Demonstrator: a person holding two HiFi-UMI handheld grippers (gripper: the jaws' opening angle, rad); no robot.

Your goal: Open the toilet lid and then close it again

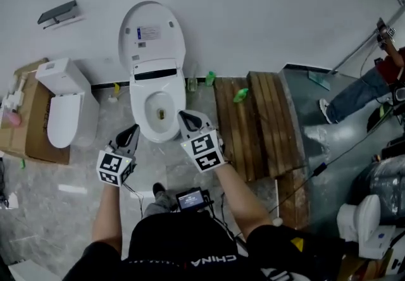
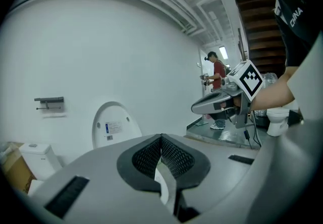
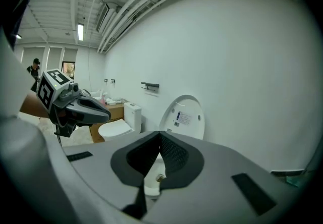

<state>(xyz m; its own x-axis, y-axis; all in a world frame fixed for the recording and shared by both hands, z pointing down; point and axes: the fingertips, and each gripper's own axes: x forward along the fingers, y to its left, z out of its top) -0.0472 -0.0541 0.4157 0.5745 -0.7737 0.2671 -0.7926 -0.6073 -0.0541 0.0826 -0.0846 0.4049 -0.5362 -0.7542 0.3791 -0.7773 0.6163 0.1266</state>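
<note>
Left tongs (image 1: 132,130), right tongs (image 1: 185,116) closed empty, lid (image 1: 152,33) upright, planks (image 1: 253,123) in head view only

Toilet (image 1: 158,112) sits centre frame against the wall, its lid (image 1: 152,33) standing up behind the bowl. Left gripper (image 1: 131,131) is just left of the bowl's front, and right gripper (image 1: 185,116) is by its right rim. A second toilet (image 1: 63,112) stands at left, with a box (image 1: 28,128) beyond it at the left edge. Planks (image 1: 256,124) lie right of the bowl, and a holder (image 1: 58,12) hangs upper left on the wall.
</note>
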